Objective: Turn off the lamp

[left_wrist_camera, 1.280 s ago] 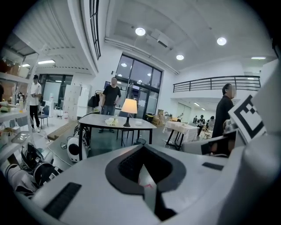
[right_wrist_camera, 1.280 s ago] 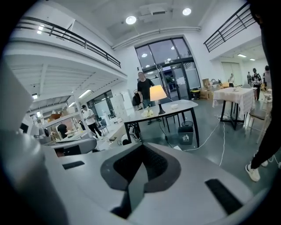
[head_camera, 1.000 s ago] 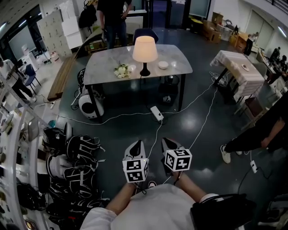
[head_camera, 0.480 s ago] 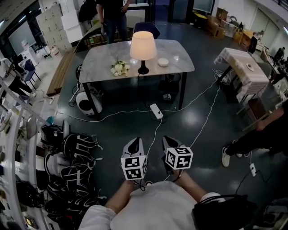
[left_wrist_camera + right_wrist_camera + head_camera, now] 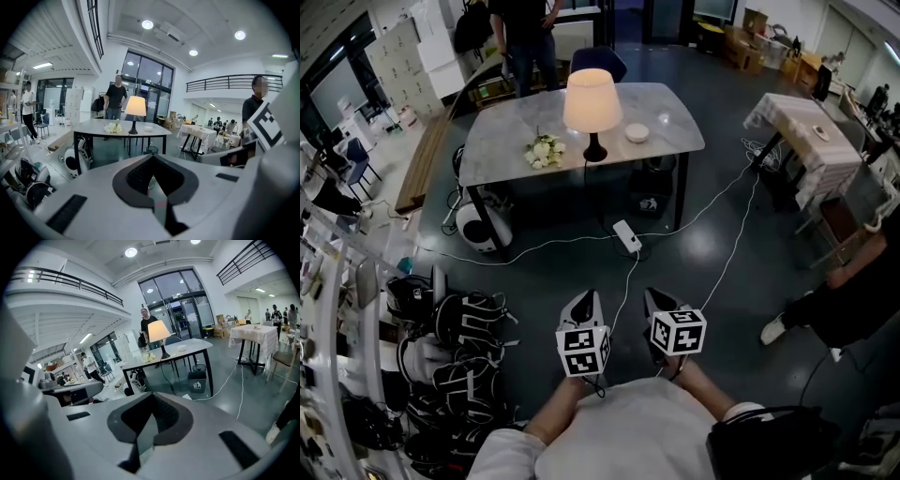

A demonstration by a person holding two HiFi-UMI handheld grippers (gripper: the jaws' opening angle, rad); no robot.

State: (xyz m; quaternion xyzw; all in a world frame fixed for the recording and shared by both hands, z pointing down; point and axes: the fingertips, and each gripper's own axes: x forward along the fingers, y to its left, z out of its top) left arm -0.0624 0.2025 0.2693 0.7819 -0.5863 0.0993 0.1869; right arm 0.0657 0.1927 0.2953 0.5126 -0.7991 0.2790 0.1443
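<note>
The person is holding the left tool (image 5: 585, 302) and right tool (image 5: 655, 302) shut, empty, side by side, since the lit lamp (image 5: 590, 101) is standing well ahead on the desk (image 5: 502, 141).

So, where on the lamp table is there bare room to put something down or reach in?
The table is bare at its left end, left of the flowers, and at its right end, beyond the dish. The middle is crowded: flowers, lamp and dish stand in a row. Bags crowd the floor at left.
</note>
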